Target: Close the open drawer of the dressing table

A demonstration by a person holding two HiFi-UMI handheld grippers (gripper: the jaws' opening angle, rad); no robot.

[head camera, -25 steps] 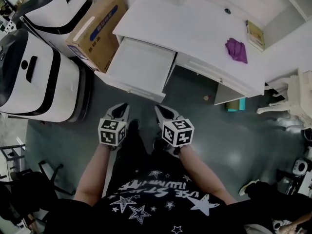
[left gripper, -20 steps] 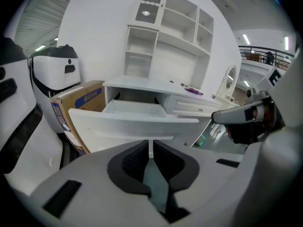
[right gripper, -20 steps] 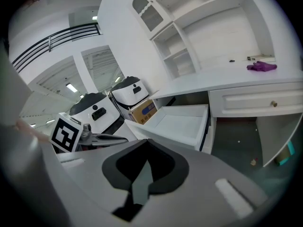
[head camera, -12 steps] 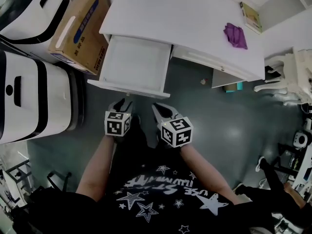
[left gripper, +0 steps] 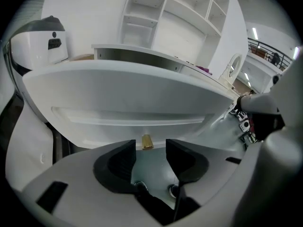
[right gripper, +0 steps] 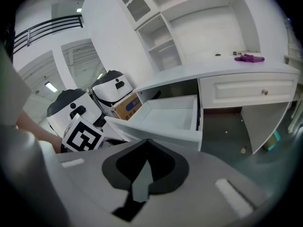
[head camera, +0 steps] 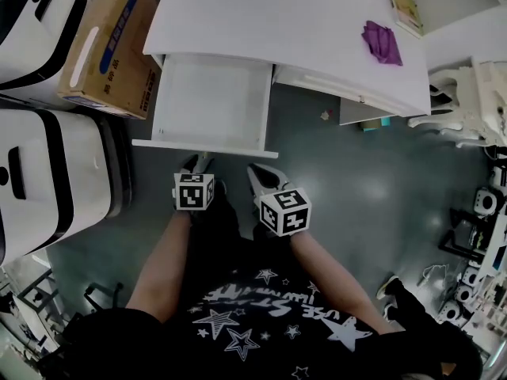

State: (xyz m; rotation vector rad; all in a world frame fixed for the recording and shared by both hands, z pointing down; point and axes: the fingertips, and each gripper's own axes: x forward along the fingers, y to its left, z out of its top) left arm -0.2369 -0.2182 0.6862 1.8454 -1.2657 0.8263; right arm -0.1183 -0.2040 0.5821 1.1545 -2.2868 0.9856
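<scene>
Drawer [head camera: 210,105] stands pulled out from your white bench [head camera: 277,22]. Your left gripper [left gripper: 150,148] has just been opening its fingers, released and empty, aimed at the brass knob [left gripper: 147,142], likely for pushing. Your right gripper [right gripper: 146,149] is clenched on nothing.

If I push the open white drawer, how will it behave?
The drawer looks empty, so it probably slides in lightly. It appears to be rigid board, unlikely to flex. Pushed at one corner it might skew; pressing near the brass knob seems safer.
</scene>
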